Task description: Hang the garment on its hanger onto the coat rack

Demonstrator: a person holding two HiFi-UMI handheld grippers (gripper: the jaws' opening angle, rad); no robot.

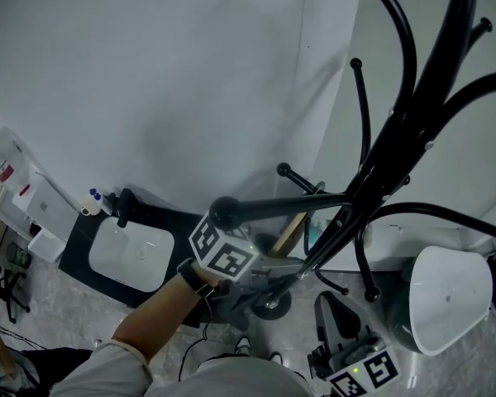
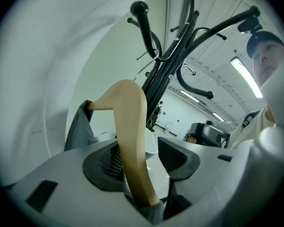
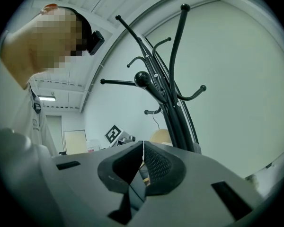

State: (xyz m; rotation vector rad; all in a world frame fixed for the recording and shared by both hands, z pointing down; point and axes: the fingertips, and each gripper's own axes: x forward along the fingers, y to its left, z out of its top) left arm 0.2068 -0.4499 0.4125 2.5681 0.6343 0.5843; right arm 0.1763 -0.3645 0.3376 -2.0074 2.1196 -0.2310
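The grey garment (image 2: 79,126) on its wooden hanger (image 2: 130,126) stands loose between the parted jaws of our left gripper (image 2: 142,159), the coat rack (image 2: 173,56) ahead and above, so we judge it hung and let go, and next we draw straight back without snagging it, our right gripper (image 3: 143,167) clenched on nothing.

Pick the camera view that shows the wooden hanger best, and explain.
The left gripper view: the wooden hanger fills the middle, rising between the left gripper's parted jaws. The head view shows only a sliver by the coat rack; the right gripper view a small distant piece.
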